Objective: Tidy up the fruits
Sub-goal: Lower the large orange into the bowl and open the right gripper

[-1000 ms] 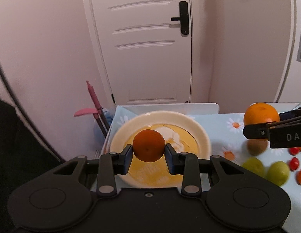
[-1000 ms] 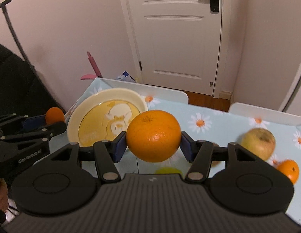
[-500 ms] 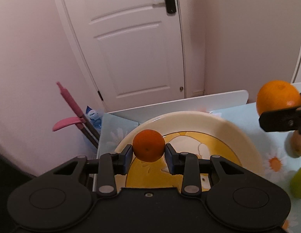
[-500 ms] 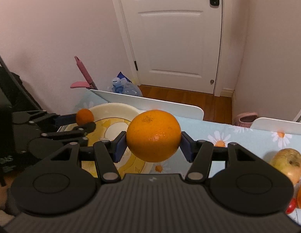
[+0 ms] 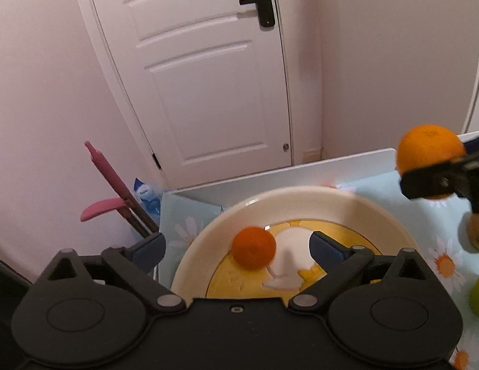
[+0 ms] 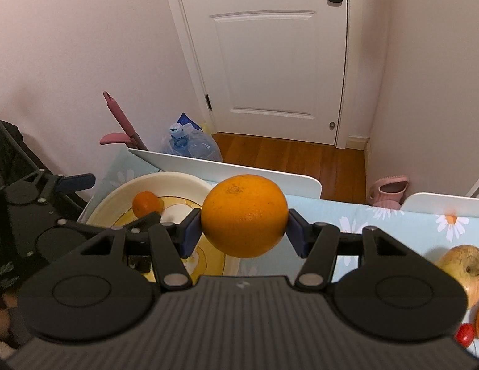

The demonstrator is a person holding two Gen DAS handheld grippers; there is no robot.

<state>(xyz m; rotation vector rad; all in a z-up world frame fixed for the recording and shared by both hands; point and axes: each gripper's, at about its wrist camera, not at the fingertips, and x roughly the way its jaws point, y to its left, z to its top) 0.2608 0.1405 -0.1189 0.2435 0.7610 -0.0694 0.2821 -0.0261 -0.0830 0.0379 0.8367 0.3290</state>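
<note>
Nearest the left wrist cam, the left gripper (image 5: 236, 245) has its jaws opening, spread wide w/ both pads clear of the small tangerine (image 5: 254, 247). That fruit sits blurred betw. the pads over the plate (image 5: 347, 206), on or just above its yellow centre; can't tell which. Step in hand, by the look of it: drop-off of the tangerine into the plate, at the release.

Right of that, the right gripper (image 6: 244, 228) is pinching the big orange (image 6: 244, 215), held above the tabletop (image 6: 403, 228) just beside the plate's right rim. Next move prob. calls for the left gripper to back off w/o nudging the fruit, then the right one to carry the orange over the plate and lower it clear of the tangerine. A round fruit could roll.

Vs. a sec ago: the left pads were clamped on the tangerine and the plate lay farther off; now both grippers are closer in. Right grip unchanged.

Far right, more fruit waits: a pear (image 6: 464, 269) and a cherry tomato (image 6: 464, 333).
</note>
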